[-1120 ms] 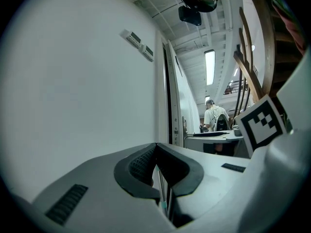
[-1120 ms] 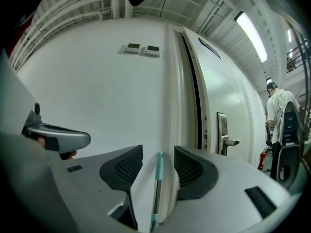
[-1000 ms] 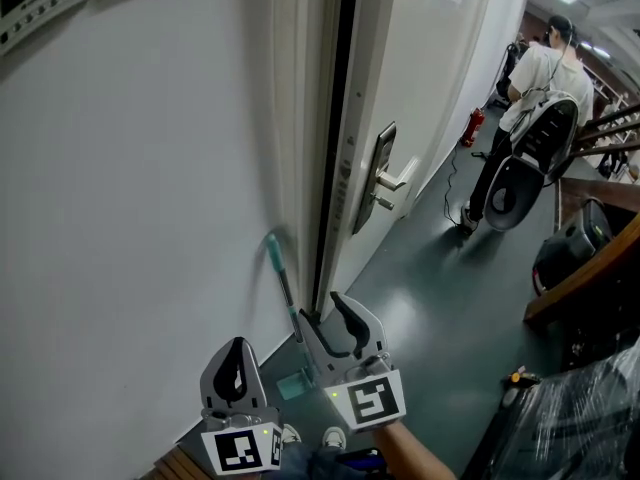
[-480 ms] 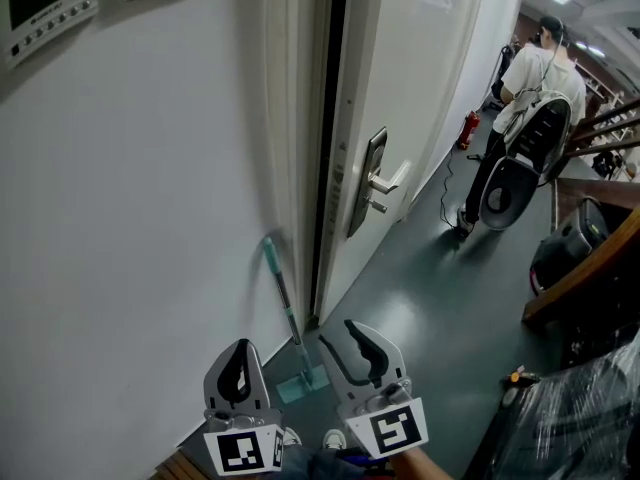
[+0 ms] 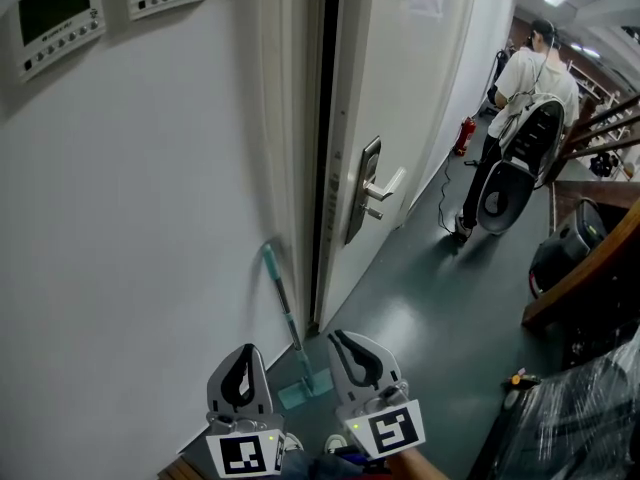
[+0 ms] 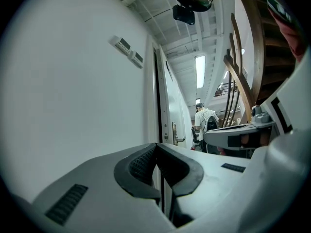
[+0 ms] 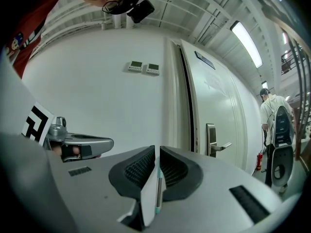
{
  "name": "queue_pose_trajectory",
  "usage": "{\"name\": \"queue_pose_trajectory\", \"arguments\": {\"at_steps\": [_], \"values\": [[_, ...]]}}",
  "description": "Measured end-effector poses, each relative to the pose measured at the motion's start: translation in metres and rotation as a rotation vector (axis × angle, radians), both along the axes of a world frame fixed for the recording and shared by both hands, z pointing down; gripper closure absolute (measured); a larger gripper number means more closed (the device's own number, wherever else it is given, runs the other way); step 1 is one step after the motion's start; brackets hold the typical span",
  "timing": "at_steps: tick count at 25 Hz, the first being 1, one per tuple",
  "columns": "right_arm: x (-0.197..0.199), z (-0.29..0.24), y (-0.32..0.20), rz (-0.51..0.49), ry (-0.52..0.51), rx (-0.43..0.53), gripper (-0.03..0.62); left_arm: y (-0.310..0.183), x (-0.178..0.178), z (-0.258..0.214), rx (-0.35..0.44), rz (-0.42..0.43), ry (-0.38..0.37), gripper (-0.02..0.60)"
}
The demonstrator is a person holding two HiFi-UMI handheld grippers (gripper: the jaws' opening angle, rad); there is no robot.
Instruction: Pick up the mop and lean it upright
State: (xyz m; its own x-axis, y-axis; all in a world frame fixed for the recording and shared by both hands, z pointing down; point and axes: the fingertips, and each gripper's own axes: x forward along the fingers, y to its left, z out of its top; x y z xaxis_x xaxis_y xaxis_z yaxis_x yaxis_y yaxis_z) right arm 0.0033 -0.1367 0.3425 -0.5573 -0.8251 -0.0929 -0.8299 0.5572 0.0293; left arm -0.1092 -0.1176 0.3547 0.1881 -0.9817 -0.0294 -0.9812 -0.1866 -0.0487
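the white wall [image 5: 150,268] is supporting the slim grey mop with teal grip and head [image 5: 284,310], upright beside the door frame [image 5: 298,168]. right gripper [image 5: 340,339] fingers have just been closing, nothing between them; left gripper [image 5: 245,352] fingers are pressing together, empty. avoid brushing the shaft when withdrawing.

An office-building corridor: wall control panels [image 5: 60,18], a lever-handled door [image 5: 400,98], a fire extinguisher [image 5: 462,136], ceiling strip lights [image 7: 247,43].
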Motion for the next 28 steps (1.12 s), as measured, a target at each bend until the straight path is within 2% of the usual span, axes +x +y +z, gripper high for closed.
{"name": "queue_pose_trajectory", "arguments": {"at_steps": [11,14,19,28], "values": [[-0.004,-0.006,0.012,-0.018,0.011,0.010,0.572,0.011,0.003,-0.003,0.001,0.021,-0.010,0.569],[-0.003,-0.008,0.011,-0.011,-0.001,0.012,0.576,0.014,0.002,0.010,-0.020,0.023,-0.019,0.569],[-0.002,-0.007,0.010,-0.003,0.002,0.009,0.577,0.015,0.001,-0.002,0.005,0.015,-0.016,0.569],[-0.004,-0.004,0.010,-0.008,0.007,0.000,0.577,0.020,-0.005,0.013,-0.026,-0.005,-0.020,0.569]]}}
